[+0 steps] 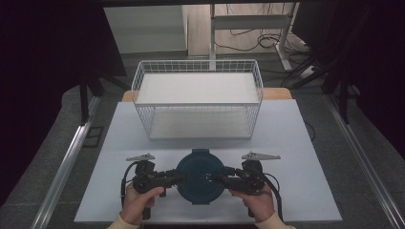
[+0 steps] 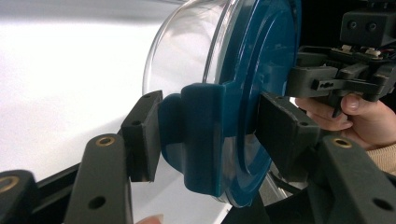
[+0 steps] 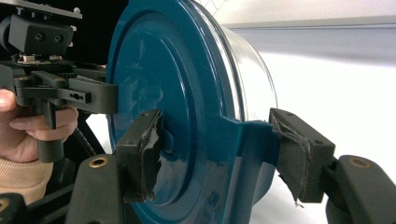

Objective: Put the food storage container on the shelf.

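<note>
Both of the person's hands come in over the near edge of the table (image 1: pixel 296 143), the left hand (image 1: pixel 136 202) and the right hand (image 1: pixel 255 200), each wrapped around a gripper handle. Cream sleeve cuffs show at the wrists.

Just beyond them, the left gripper (image 1: pixel 179 179) and the right gripper (image 1: pixel 217 180) point inward at each other from opposite sides of a round container with a dark blue lid (image 1: pixel 200 176), which sits near the middle of the table's near edge. A grey three-cornered plate stands out behind each gripper.

From the left gripper view, the left gripper (image 2: pixel 208 130) has its jaws closed in on a blue latch tab (image 2: pixel 201 140) of the lid: one pad presses the tab's outer face on the clear bowl side, the other sits against the lid's top face. The bowl (image 2: pixel 187 51) under the lid is transparent. The right gripper and the fingers holding it show past the lid.

From the right gripper view, the right gripper (image 3: pixel 217 149) likewise pinches a latch tab (image 3: pixel 252 140) at the opposite rim, one worn, torn pad on the lid's top and the other against the tab's outer side.

Farther back, toward the far edge of the table, stands a white wire basket (image 1: pixel 198 102), well apart from the container. Beyond the table lie grey floor, cables and desk legs.
</note>
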`<state>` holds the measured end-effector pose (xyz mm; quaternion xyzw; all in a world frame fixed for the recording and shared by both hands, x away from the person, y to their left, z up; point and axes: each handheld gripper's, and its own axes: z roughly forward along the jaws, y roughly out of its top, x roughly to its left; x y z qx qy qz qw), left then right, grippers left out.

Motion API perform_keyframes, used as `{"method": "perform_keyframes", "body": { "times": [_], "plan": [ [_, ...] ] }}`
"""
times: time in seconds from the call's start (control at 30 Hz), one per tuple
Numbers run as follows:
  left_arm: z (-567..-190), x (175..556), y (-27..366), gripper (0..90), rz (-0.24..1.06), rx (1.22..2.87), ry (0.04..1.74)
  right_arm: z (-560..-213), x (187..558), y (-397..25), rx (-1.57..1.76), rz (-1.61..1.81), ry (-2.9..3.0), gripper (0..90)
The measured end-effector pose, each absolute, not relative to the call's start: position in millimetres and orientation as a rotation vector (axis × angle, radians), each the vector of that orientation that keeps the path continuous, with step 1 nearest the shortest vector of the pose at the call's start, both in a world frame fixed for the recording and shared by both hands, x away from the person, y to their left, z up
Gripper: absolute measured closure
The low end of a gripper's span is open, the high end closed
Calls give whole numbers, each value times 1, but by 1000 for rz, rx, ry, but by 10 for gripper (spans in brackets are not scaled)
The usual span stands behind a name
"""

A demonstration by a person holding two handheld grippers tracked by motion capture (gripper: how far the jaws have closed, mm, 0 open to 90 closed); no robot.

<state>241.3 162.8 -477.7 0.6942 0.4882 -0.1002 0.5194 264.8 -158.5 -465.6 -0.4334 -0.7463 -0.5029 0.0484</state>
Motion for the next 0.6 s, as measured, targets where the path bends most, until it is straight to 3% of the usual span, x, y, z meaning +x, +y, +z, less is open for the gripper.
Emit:
{"method": "perform_keyframes", "body": {
  "times": [0.6],
  "plan": [
    [-458,245,166,426,-188,1673,1139,-448,268,-155,-1289,-1581,-2300,366]
  ]
}}
